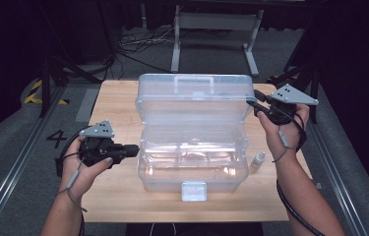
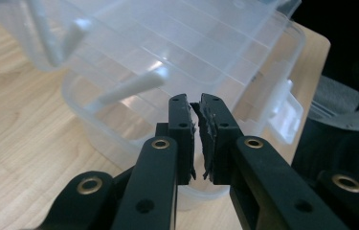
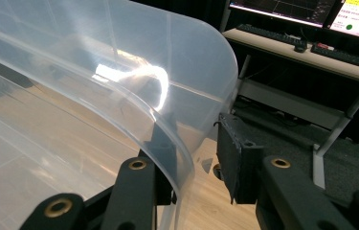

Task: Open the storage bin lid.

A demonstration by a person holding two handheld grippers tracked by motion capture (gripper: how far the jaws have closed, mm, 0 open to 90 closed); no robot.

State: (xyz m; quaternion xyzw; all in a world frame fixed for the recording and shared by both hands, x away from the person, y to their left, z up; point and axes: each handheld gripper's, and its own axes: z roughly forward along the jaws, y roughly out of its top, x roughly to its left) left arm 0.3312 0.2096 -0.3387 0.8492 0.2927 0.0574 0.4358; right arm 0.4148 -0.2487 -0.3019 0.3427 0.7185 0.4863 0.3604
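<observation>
Clear plastic box (image 1: pixel 193 162) sits mid-surface (image 1: pixel 118 103), long axis running left-right, latch side twd the person. Lid (image 1: pixel 194 101) is raised, standing up at the back, handle at the top edge. Left claw (image 2: pixel 195 139) is nearly shut, nothing betw. jaws, pointing at box's left end, just beside it. Right claw (image 3: pixel 194 158) is partly open, straddling lid's right corner edge; pads not seen pressing it. Small white bottle (image 1: pixel 258 160) stands right of box.

The clear lid (image 3: pixel 119 86) ran off the right gripper view's left edge and veiled one finger (image 3: pixel 160 148) behind it. The small bottle (image 1: pixel 258 160) was too tiny to read its label.
</observation>
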